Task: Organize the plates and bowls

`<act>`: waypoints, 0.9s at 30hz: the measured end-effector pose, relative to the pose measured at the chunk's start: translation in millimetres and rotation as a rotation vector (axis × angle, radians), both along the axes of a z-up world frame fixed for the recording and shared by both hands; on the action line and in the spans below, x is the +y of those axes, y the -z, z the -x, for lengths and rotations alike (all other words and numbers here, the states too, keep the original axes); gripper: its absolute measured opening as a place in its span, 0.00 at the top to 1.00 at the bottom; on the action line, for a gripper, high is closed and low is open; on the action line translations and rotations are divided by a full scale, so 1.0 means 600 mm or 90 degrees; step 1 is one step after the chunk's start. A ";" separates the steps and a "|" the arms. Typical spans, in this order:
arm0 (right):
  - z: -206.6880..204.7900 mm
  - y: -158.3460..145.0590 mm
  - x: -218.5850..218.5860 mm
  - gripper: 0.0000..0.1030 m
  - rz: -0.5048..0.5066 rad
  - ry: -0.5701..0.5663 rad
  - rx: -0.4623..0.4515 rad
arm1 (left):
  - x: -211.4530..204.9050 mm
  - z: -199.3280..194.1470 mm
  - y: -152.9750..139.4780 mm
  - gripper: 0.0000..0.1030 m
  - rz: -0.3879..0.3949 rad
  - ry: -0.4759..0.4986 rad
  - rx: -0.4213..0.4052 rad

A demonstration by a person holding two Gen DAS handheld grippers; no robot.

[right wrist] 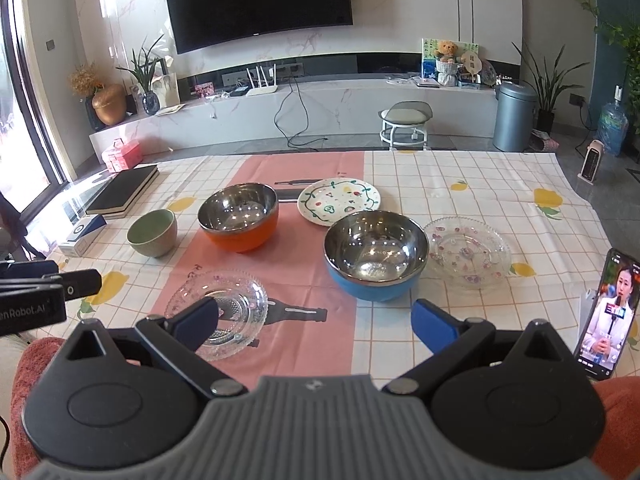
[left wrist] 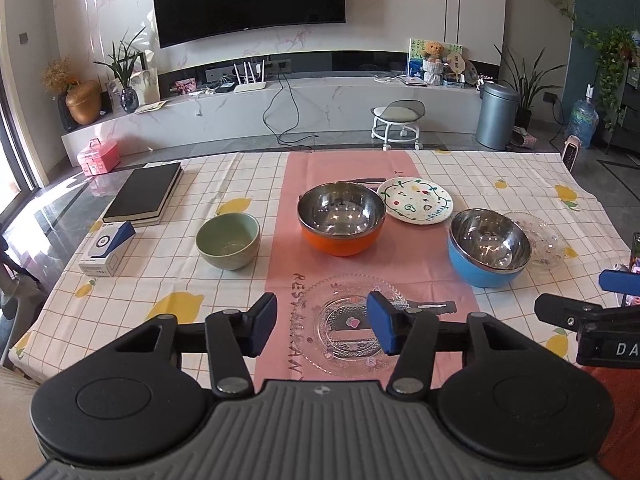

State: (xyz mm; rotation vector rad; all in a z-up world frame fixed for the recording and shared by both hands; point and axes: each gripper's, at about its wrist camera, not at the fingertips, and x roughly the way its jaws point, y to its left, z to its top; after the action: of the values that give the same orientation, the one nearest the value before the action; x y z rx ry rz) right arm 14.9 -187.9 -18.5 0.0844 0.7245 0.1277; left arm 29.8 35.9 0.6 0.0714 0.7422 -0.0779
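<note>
Nothing stacked yet: green bowl (left wrist: 228,240), orange bowl (left wrist: 341,219), blue bowl (left wrist: 489,247), painted plate (left wrist: 415,200), two glass plates (right wrist: 468,251) all lay separate. Left gripper (left wrist: 322,322) and right gripper (right wrist: 316,322) hung with fingers apart, empty.

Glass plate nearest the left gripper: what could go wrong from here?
1. The near glass plate lies flat on the tablecloth, and the left gripper has open jaws over it; pads may slip off the thin rim or drag the cloth.
2. The blue bowl sits against the far glass plate; moving one could knock the other.
3. The propped phone beside the right gripper could be toppled.
</note>
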 end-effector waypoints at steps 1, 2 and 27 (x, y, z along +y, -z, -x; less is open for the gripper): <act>-0.004 0.006 0.002 0.08 0.002 -0.007 0.002 | 0.006 -0.007 0.003 0.51 0.011 0.007 0.006; -0.010 0.014 0.004 0.11 0.000 -0.015 0.006 | 0.014 -0.016 0.007 0.58 0.024 0.015 0.018; -0.233 0.241 0.063 0.86 -0.164 -0.047 0.217 | 0.123 -0.244 0.218 0.88 0.099 0.052 0.312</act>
State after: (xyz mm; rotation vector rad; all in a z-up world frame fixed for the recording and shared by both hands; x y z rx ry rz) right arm 154.8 -149.9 -163.0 0.3311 1.0493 0.2819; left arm 176.0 109.9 -130.5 -0.0685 1.2204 -0.2364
